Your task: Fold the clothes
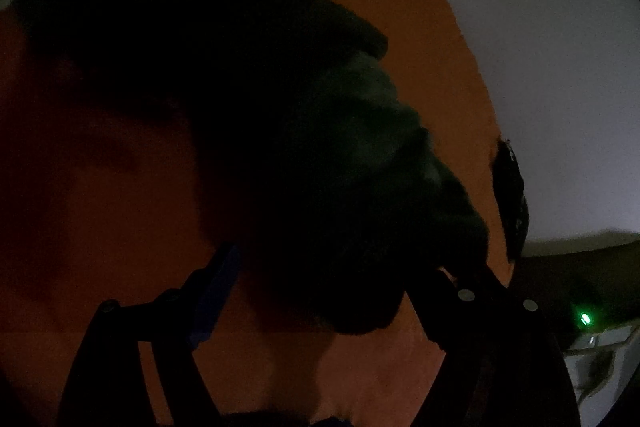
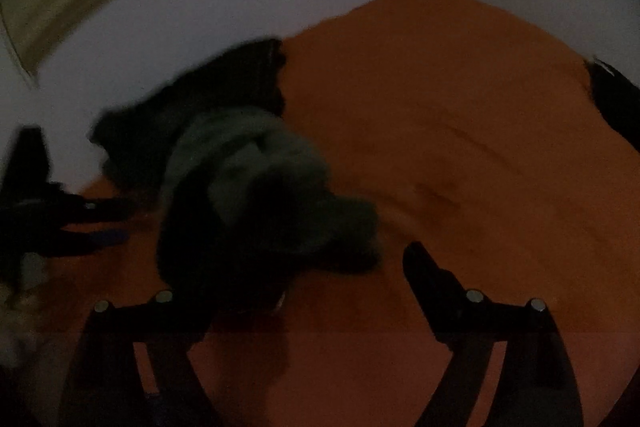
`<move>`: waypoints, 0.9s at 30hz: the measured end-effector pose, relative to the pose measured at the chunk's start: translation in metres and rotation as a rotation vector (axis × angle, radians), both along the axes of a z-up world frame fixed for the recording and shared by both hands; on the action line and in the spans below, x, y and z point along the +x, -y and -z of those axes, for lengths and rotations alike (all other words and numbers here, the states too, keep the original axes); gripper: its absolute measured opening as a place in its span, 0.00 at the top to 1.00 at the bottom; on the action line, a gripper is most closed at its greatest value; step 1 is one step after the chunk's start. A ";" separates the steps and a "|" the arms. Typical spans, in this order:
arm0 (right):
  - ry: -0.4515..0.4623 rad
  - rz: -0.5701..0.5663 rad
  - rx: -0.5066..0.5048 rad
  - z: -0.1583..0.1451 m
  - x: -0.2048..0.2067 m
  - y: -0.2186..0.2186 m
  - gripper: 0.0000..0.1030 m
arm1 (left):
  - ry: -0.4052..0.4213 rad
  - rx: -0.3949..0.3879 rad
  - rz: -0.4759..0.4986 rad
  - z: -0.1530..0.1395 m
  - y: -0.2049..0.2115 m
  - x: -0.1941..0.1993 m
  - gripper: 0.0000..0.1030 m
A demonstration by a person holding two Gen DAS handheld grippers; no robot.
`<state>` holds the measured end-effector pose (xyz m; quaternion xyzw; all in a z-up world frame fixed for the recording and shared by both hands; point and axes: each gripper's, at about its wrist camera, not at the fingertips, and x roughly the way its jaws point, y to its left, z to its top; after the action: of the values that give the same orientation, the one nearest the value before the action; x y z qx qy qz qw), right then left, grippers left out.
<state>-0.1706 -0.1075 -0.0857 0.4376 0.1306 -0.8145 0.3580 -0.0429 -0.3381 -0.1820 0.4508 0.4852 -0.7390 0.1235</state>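
A dark, crumpled garment (image 1: 320, 155) lies bunched on an orange surface (image 1: 100, 187). In the left wrist view it fills the middle and reaches down between my left gripper's (image 1: 332, 291) spread fingers (image 1: 216, 291); the right fingertip is hidden under the cloth. In the right wrist view the garment (image 2: 248, 195) is a grey-green heap at centre left. My right gripper (image 2: 316, 283) is open; its left finger is under the cloth edge, its right finger (image 2: 428, 271) is bare on the orange surface. The left gripper (image 2: 80, 223) shows at the far left, beside the heap.
The scene is very dim. A pale wall (image 1: 540, 87) stands behind the orange surface (image 2: 460, 147). A dark object (image 1: 512, 195) sits at the surface's right edge, also in the right wrist view (image 2: 616, 99). A device with a green light (image 1: 585, 318) is at lower right.
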 end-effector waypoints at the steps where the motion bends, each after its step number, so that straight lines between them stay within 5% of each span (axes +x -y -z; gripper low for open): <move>1: 0.014 -0.022 0.012 0.016 0.001 0.013 0.17 | 0.008 0.012 0.001 0.007 -0.001 -0.007 0.20; 5: 0.071 -0.109 0.062 0.082 0.003 0.065 0.24 | -0.001 0.061 -0.034 0.036 -0.006 -0.036 0.22; 6: 0.085 -0.129 0.074 0.099 0.003 0.077 0.57 | -0.010 0.059 -0.049 0.041 -0.010 -0.042 0.32; 7: 0.086 -0.083 0.064 0.099 -0.004 0.075 0.76 | -0.011 0.044 -0.045 0.041 -0.019 -0.052 0.51; 8: 0.088 -0.035 0.053 0.099 -0.010 0.073 0.78 | -0.012 0.029 -0.040 0.041 -0.027 -0.062 0.79; 11: 0.137 0.203 -0.164 0.070 -0.033 0.022 0.82 | -0.088 -0.098 0.026 0.000 -0.071 -0.084 0.83; 14: 0.037 0.248 -0.190 0.012 -0.044 -0.024 0.86 | -0.189 -0.241 0.143 -0.078 -0.124 -0.108 0.84; 18: -0.059 0.327 -0.267 -0.085 -0.062 -0.091 0.88 | -0.314 -0.290 0.266 -0.189 -0.170 -0.135 0.84; 27: -0.478 0.461 -0.356 -0.325 -0.065 -0.217 0.89 | -0.620 -0.443 0.399 -0.449 -0.256 -0.140 0.84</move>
<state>-0.2353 0.1095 0.2388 0.1842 -0.0351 -0.9627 0.1951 -0.1831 -0.0824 0.2672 0.2549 0.2323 -0.9353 -0.0798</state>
